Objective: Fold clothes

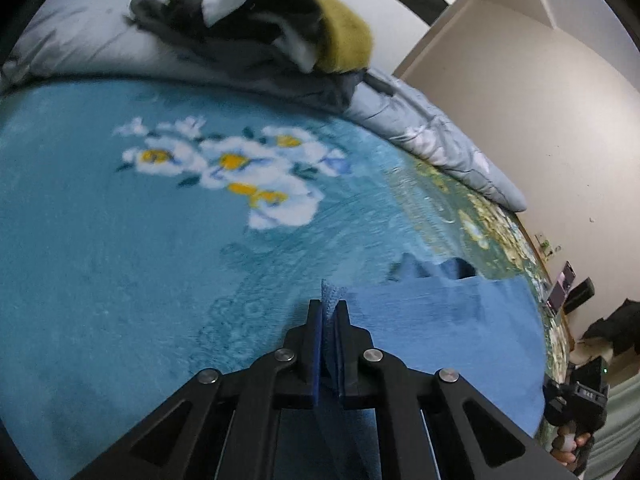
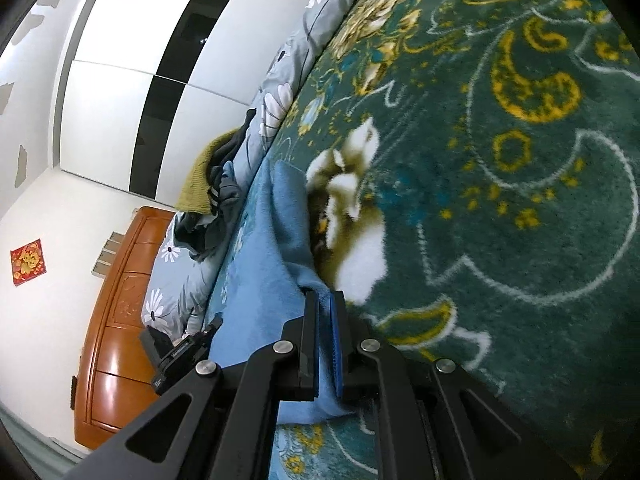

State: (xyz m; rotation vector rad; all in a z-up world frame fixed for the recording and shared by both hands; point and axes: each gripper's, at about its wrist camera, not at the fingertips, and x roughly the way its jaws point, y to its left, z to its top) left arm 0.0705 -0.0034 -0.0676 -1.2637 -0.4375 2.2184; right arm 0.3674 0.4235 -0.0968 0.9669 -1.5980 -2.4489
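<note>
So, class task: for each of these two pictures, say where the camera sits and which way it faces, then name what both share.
Left wrist: on the left gripper, facing across the floral bed blanket toward a clothes pile; its jaws pinch the blue garment; a hand holding the right gripper shows.
Right wrist: on the right gripper, facing along the bed toward the wardrobe; jaws pinch the blue garment; the left gripper shows.
Shared: garment, blanket, pile.
</note>
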